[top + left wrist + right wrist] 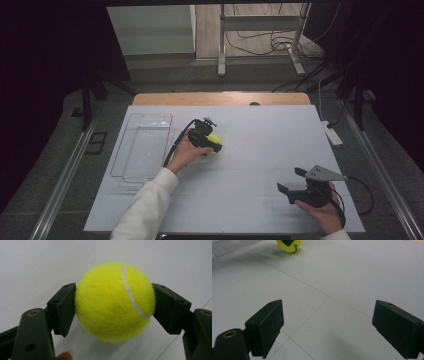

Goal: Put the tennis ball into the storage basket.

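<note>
Near the surface's front right corner, the right gripper [294, 181] is held low in a hand [325, 207], its jaws spread wide with nothing between them; it is judged to be parked there, out of the way of the work. In the right gripper view bare sheet is seen between the jaws, and the ball [289, 245] is seen far off near the tray [229, 246]. Farther in, left of the middle of the surface [260, 150], the left gripper [214, 145] is clenched on the ball [215, 140]. In the left gripper view the two pads are pressed against opposite flanks of the ball [114, 301], at about its widest part, probably so that it cannot roll or slip out. The ball appears to be resting on the sheet, not yet lifted. Just beyond the left hand [185, 152], along the left edge, a clear tray [131, 165] lies empty; it is judged to be where the ball is meant to go.
</note>
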{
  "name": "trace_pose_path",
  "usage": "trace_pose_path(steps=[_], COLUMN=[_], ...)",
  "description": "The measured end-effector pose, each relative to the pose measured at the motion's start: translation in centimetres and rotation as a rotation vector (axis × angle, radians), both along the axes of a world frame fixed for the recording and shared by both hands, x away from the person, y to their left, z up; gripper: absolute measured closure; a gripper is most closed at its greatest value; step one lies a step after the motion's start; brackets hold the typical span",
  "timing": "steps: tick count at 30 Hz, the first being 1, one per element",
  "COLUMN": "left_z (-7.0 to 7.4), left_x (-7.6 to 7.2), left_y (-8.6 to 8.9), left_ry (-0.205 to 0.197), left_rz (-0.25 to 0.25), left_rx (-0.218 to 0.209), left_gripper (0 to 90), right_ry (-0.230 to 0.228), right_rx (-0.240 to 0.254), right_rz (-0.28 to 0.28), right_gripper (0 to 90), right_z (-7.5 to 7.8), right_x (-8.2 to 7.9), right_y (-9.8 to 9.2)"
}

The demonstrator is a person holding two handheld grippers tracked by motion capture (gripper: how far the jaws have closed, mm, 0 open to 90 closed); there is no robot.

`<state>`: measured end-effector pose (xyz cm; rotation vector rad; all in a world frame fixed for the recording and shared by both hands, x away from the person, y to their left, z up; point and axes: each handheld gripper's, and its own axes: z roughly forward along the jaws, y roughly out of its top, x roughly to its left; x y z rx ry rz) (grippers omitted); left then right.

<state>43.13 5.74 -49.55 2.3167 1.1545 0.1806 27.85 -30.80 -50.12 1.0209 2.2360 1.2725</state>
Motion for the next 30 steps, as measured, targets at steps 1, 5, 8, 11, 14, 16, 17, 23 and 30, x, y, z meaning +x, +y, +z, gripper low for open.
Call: trace_pose_path(steps=[1,5,8,11,14,16,17,23,30], left_z=[0.1,0.5,0.7,1.0,1.3,1.4,1.5,2.1,2.9], left_x=[0.0,-0.2,-0.4,-0.6,-0.8,-0.8,-0.9,-1.3,-1.9], left_y=[0.1,0.2,0.2,0.3,0.6,0.7,0.8,1.2,1.8], left_ry=[-0.003,-0.014,-0.020,-0.028,-0.032,-0.033,-0.034,-0.047,-0.069], left_rz=[0.000,-0.010,-0.015,-0.019,-0.020,-0.019,-0.020,-0.017,-0.023], left_rx=[-0.005,-0.010,-0.016,-0.022,-0.031,-0.034,-0.038,-0.062,-0.086], left_gripper=[26.7,26.7,26.7,26.7,26.7,26.7,26.7,26.7,26.7], right_ry=[0.000,0.001,0.000,0.000,0.001,0.001,0.000,0.001,0.002], right_rx=[-0.001,0.000,0.000,-0.001,0.000,-0.001,-0.001,-0.002,-0.001], right_rz=[0.000,-0.001,-0.001,-0.001,-0.001,-0.002,-0.002,-0.002,-0.003], right_gripper=[10.9,10.9,10.9,10.9,10.9,10.9,10.9,11.0,11.0], right_z=[0.0,0.0,0.0,0.0,0.0,0.0,0.0,0.0,0.0], right_x=[0.0,0.0,0.0,0.0,0.0,0.0,0.0,0.0,0.0], right_y=[0.0,0.0,0.0,0.0,0.0,0.0,0.0,0.1,0.1])
